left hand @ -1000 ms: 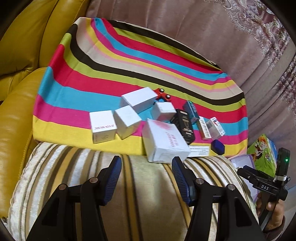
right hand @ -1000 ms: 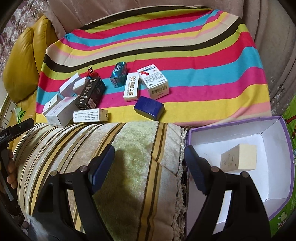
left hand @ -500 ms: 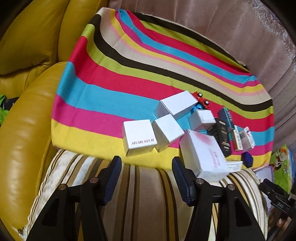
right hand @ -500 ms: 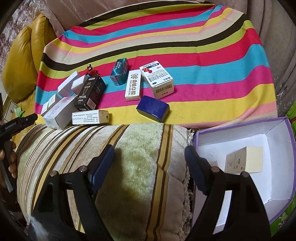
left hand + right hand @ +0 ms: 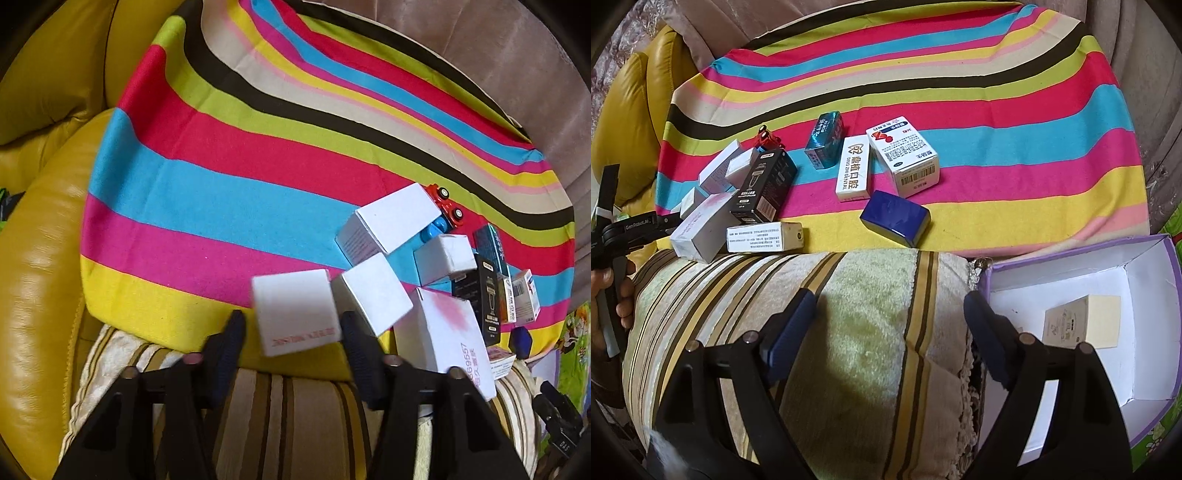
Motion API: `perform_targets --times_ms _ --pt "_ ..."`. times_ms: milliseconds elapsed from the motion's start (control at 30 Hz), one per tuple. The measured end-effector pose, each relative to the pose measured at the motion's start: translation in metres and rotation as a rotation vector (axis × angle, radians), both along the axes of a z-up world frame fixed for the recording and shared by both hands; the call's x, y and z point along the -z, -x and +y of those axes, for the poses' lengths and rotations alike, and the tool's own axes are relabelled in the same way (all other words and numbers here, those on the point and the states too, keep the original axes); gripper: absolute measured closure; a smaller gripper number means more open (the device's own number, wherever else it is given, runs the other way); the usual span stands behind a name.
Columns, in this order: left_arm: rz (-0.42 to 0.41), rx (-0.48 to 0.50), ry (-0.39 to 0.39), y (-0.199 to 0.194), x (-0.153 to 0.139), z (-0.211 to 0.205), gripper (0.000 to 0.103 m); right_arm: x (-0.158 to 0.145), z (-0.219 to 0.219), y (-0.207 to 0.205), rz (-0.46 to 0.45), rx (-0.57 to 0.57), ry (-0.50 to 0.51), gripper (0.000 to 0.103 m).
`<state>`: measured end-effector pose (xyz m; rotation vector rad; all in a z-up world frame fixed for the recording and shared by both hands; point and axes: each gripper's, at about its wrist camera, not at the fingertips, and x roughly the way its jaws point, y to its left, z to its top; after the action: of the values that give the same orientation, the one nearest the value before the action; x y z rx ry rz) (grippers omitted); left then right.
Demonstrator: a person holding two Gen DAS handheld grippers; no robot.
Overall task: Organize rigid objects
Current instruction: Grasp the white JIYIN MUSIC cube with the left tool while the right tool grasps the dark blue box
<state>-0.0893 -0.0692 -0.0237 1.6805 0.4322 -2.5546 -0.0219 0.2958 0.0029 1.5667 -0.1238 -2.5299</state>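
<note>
My left gripper [image 5: 291,332] is open, its fingers on either side of a white cube box [image 5: 295,310] with red lettering at the front of the striped cloth [image 5: 221,166]; I cannot tell whether they touch it. More white boxes [image 5: 373,291], a pink-marked box [image 5: 447,328] and a black box [image 5: 487,299] lie to its right. My right gripper [image 5: 886,325] is open and empty over a striped cushion [image 5: 857,314]. A blue box [image 5: 895,218], a white dental box [image 5: 854,168] and a teal box [image 5: 824,140] lie beyond it.
A purple-rimmed open white box [image 5: 1167,295] at the right holds one cream box [image 5: 1082,326]. A yellow leather sofa arm [image 5: 37,295] is on the left. A red toy car [image 5: 445,208] sits behind the white boxes. The left gripper's handle [image 5: 624,236] shows in the right view.
My left gripper moved forward and left until the white cube box with red lettering sits between its fingers. My right gripper drifted slightly; its view is nearly the same.
</note>
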Motion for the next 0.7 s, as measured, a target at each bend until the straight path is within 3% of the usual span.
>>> perform_targets --times_ms 400,700 --pt "0.052 -0.022 -0.013 -0.015 -0.007 -0.001 0.056 0.004 0.003 0.027 -0.017 0.077 -0.058 0.018" --pt "0.082 -0.032 -0.037 -0.019 -0.010 -0.005 0.056 0.012 -0.002 0.056 -0.096 0.136 0.008 0.018"
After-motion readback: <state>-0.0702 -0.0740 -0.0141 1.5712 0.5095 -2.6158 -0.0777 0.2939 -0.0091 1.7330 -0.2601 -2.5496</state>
